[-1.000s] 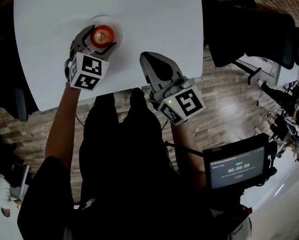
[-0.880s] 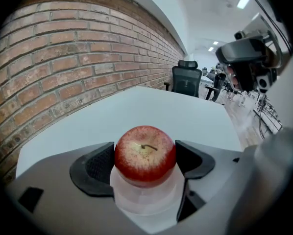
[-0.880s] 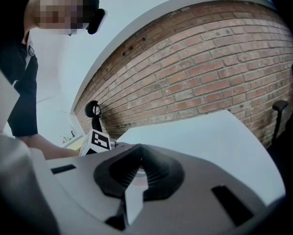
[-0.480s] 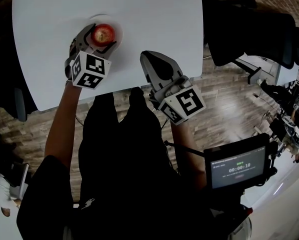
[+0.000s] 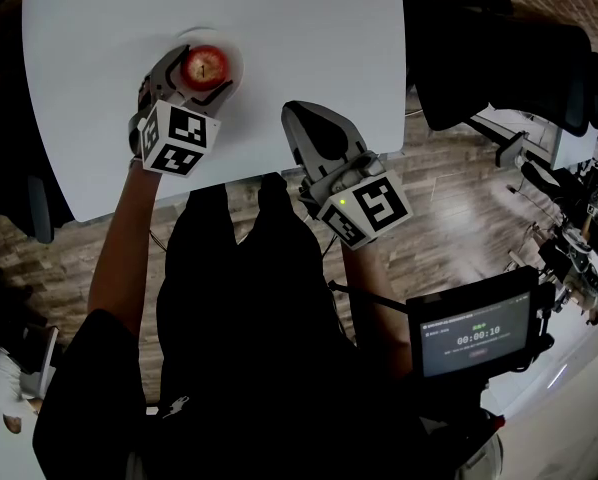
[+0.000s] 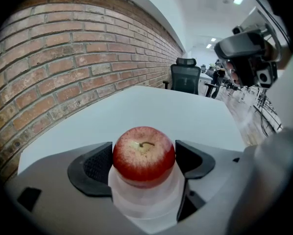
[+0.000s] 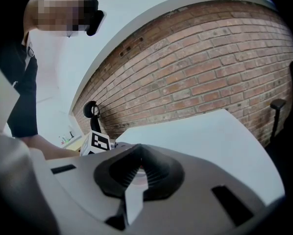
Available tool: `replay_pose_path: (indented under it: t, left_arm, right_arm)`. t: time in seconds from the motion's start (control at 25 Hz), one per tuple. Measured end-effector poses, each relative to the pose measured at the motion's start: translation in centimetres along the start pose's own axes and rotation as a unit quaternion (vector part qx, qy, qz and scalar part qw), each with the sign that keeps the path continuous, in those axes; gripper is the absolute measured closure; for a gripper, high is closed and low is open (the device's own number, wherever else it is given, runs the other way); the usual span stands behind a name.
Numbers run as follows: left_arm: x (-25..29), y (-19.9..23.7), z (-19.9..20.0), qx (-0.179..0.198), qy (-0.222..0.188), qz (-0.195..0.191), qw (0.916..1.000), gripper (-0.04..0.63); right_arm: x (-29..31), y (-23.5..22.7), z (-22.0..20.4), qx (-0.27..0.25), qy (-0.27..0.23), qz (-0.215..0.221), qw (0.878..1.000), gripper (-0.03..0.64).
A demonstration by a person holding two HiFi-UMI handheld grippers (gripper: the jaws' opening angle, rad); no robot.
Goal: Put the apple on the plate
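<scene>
We're seeing the left gripper (image 5: 195, 78) closing on the apple (image 6: 143, 153): in the left gripper view both dark pads (image 6: 98, 164) are touching the apple's sides, one on each side. The apple is sitting stem up, red with a pale top, and it's resting on the white plate (image 6: 144, 203), which is showing under and in front of it between the jaws. In the head view the plate is lying on the white table (image 5: 309, 28), left of centre, and the left gripper is reaching over its near edge.

The right gripper (image 5: 299, 116) is hanging over the table's near edge, well apart from the plate. In the right gripper view we're seeing its jaws pressed together at the tips, nothing between them.

We're also noting a brick wall (image 6: 63, 58) past the table, a black chair (image 6: 185, 77) at its far end, and a small screen (image 5: 474, 336) at the person's right side.
</scene>
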State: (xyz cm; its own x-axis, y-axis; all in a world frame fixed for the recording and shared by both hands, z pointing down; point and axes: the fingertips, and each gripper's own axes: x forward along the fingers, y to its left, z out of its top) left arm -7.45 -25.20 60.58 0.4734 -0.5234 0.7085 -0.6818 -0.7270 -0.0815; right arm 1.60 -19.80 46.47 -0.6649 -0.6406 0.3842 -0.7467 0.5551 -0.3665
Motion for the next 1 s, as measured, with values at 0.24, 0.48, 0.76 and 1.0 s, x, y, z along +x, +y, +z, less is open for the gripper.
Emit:
replay_pose_path:
  t: [0.24,0.48,0.76,1.0]
  left_arm:
    - [0.1,0.1,0.0,-0.003,-0.002,0.002,1.0,0.201]
    - [0.4,0.3,0.0,-0.012,-0.009,0.004,0.9999,0.187]
    - [0.4,1.0,0.2,-0.013,-0.013,0.012,0.9998,0.187]
    - [-1.3,1.0,1.3,-0.009,-0.028,0.03,0.9991,0.187]
  right_arm:
    - [-0.1,-0.1,0.0,0.0,-0.001,-0.002,1.0,0.614]
    - [-0.3,-0.2,0.2,-0.004,-0.005,-0.004,1.0,0.614]
    - [-0.3,-0.5,0.1,-0.003,-0.005,-0.007,1.0,0.614]
    - [-0.9,0.3,0.9,-0.013,-0.018,0.002,1.0,0.614]
